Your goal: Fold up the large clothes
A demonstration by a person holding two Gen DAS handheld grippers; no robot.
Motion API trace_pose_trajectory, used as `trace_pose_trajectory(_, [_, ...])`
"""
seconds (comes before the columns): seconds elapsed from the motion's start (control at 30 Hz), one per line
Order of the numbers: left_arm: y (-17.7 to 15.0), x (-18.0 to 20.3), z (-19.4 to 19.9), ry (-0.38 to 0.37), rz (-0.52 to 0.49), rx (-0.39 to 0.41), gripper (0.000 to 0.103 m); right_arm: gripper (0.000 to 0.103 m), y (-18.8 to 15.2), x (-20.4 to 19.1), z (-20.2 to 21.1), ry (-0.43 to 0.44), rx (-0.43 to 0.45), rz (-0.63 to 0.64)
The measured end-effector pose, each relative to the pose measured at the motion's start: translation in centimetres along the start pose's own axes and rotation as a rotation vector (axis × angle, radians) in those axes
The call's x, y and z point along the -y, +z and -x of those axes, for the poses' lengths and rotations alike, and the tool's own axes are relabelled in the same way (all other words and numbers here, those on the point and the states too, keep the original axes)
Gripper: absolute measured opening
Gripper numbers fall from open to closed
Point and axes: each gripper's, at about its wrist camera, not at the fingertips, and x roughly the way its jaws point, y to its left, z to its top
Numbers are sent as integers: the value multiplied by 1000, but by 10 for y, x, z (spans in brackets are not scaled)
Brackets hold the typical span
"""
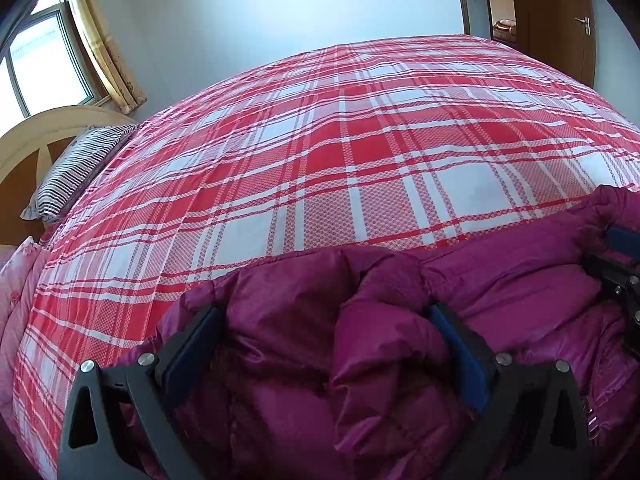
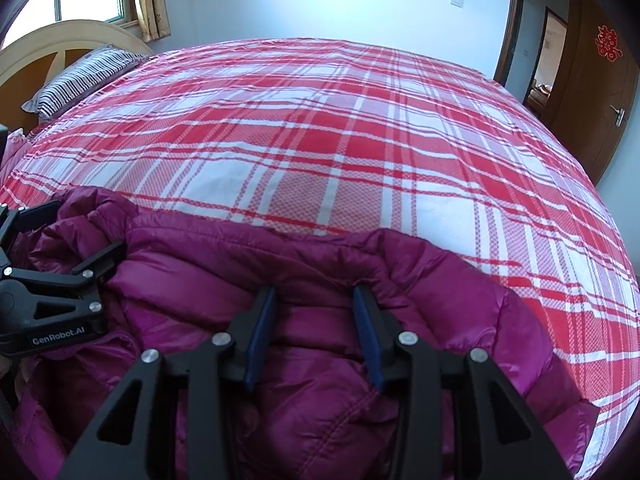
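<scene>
A magenta puffer jacket (image 1: 400, 340) lies bunched at the near edge of the bed; it also shows in the right wrist view (image 2: 320, 360). My left gripper (image 1: 324, 316) has its jaws wide apart, with a thick fold of the jacket between them; its fingers do not press the fabric. It also shows in the right wrist view (image 2: 76, 232), at the jacket's left end. My right gripper (image 2: 314, 294) has its jaws narrower, around a padded ridge of the jacket. Whether its blue pads (image 2: 260, 332) pinch the fabric is unclear. It also shows at the right edge of the left wrist view (image 1: 616, 248).
The jacket lies on a bed with a red and white plaid sheet (image 1: 320, 140). A striped pillow (image 1: 76, 168) lies by the wooden headboard (image 1: 36, 136). A pink quilt (image 1: 16, 280) hangs at the left. Window, curtain and brown door (image 2: 600, 80) stand beyond.
</scene>
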Motion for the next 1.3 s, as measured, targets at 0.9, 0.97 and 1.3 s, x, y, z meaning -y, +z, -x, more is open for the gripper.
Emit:
trace_pose_trajectory(0.9, [0, 2, 0, 11, -4, 5, 102, 43, 1, 0, -2, -9, -1, 8])
trace_pose_trajectory(0.97, [0, 2, 0, 12, -5, 5, 102, 43, 1, -1, -2, -8, -2, 8])
trace_pose_trajectory(1.3, [0, 3, 1, 23, -12, 9, 102, 43, 1, 0, -2, -8, -2, 8])
